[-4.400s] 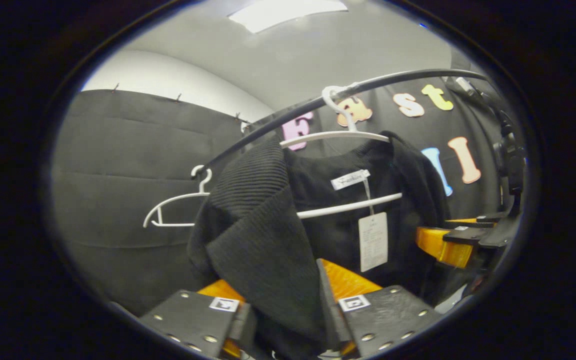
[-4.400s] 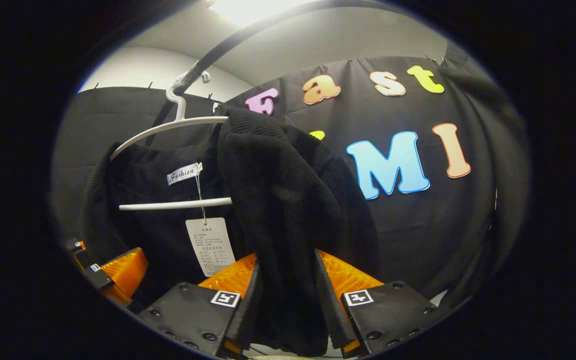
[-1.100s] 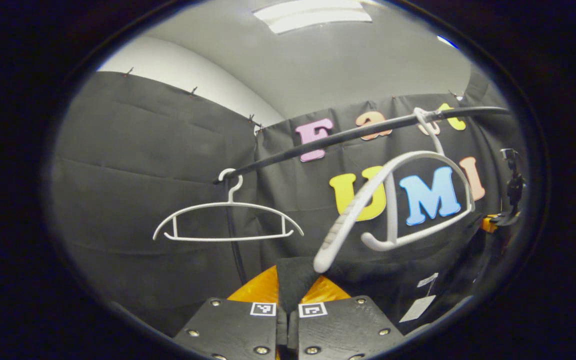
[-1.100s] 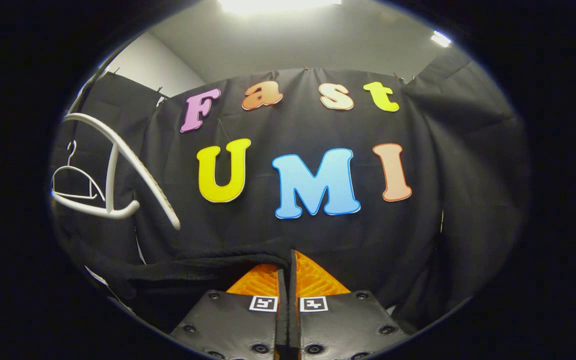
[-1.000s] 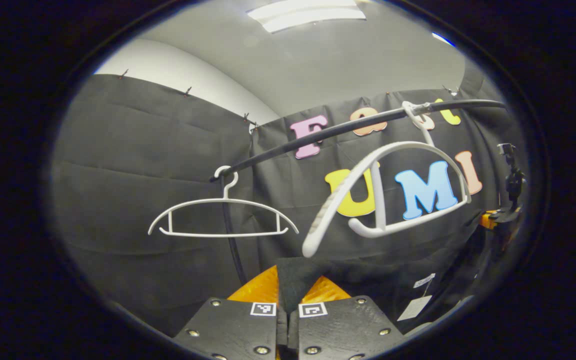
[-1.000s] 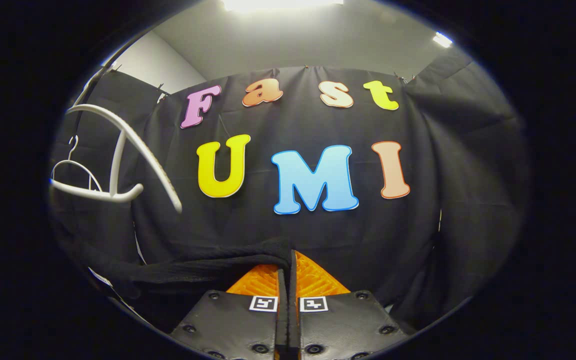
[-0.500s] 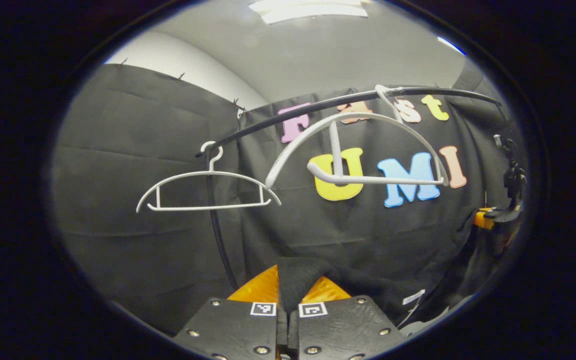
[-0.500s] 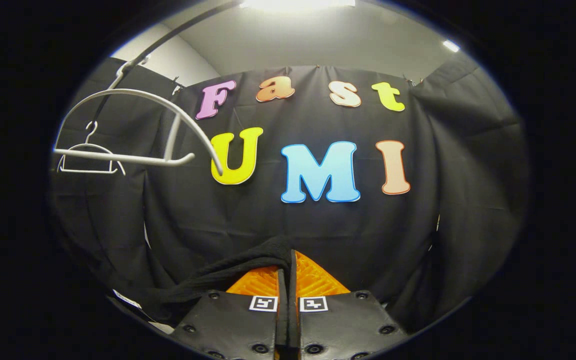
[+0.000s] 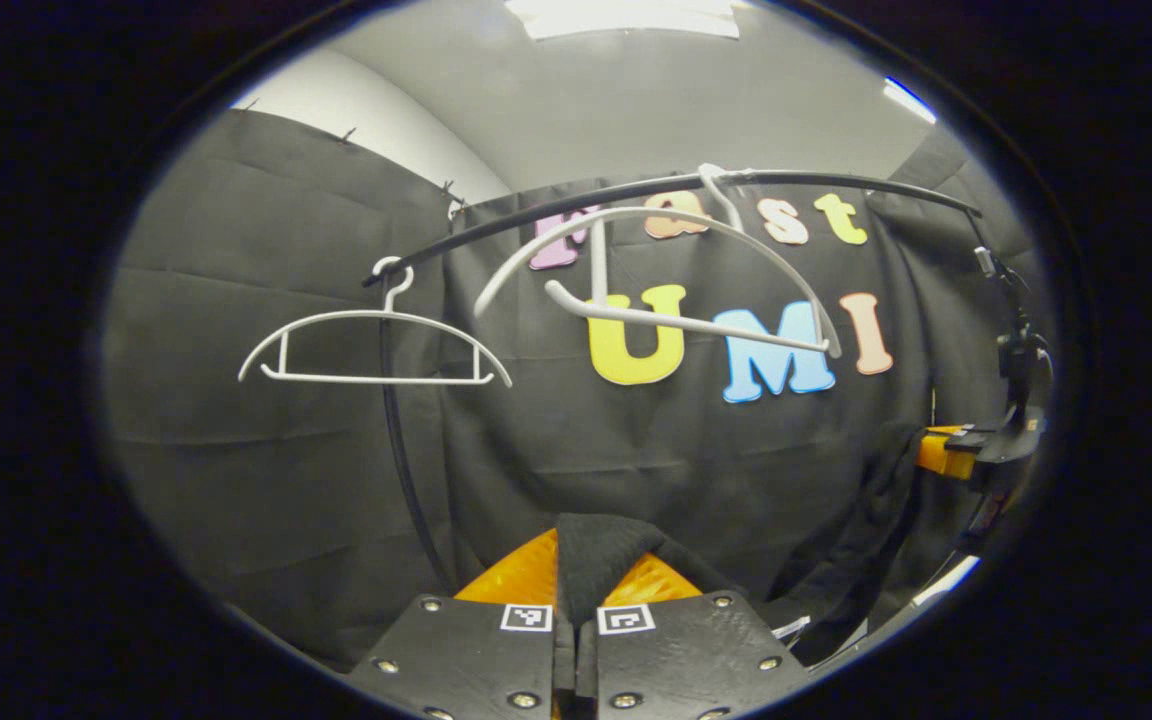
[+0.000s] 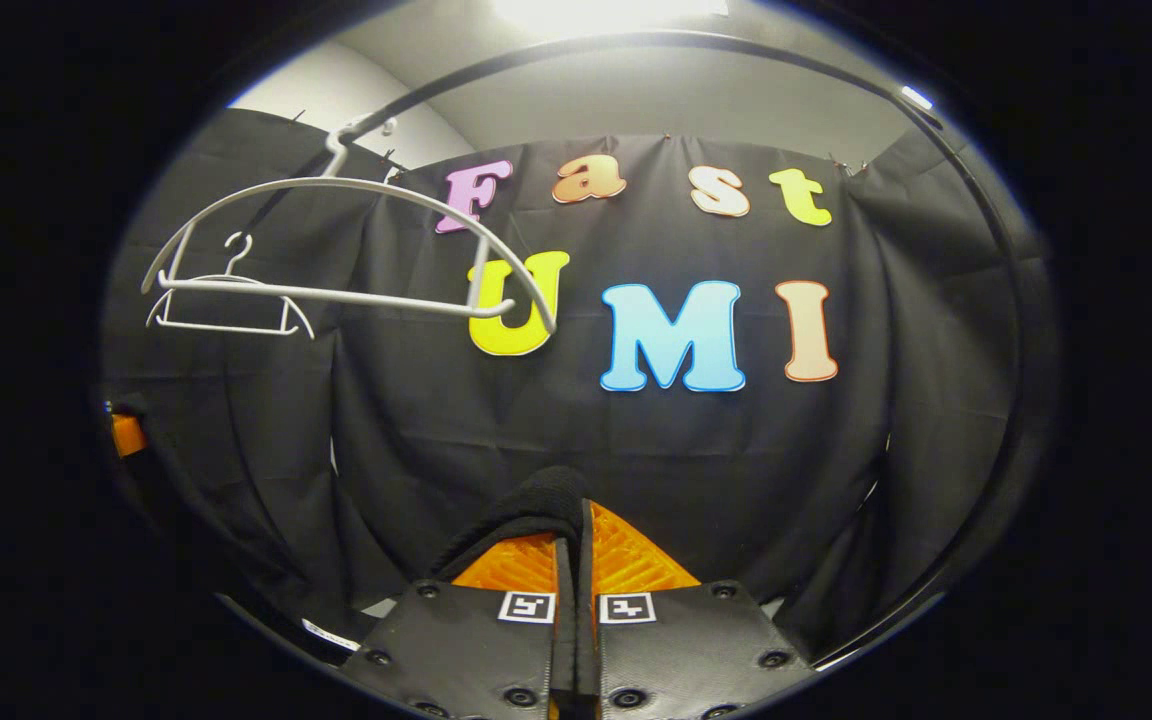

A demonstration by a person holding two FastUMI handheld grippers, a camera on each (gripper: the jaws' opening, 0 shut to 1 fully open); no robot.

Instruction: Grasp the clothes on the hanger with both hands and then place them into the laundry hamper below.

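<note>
Black garment [image 9: 601, 550] is off the hanger, pinched at bottom centre of the left gripper view between the closed orange fingers [image 9: 526, 572] of the left gripper [image 9: 576, 585]; cloth bunches up above the fingertips and trails to lower right of frame. In the right gripper view, the right gripper [image 10: 576, 560] is likewise closed on a fold of the same garment [image 10: 526, 505], with fabric draping down to lower left. Bare white hanger [image 9: 651, 275] hangs tilted from the black rail [image 9: 656, 190] at upper centre of the left gripper view; second empty white hanger [image 9: 371, 345] sits on the rail to its left. Right gripper also visible at the right edge [image 9: 946, 450], garment hanging from it. In the right gripper view both hangers are upper left [image 10: 346, 245], [image 10: 226, 300]. Hamper not seen.
</note>
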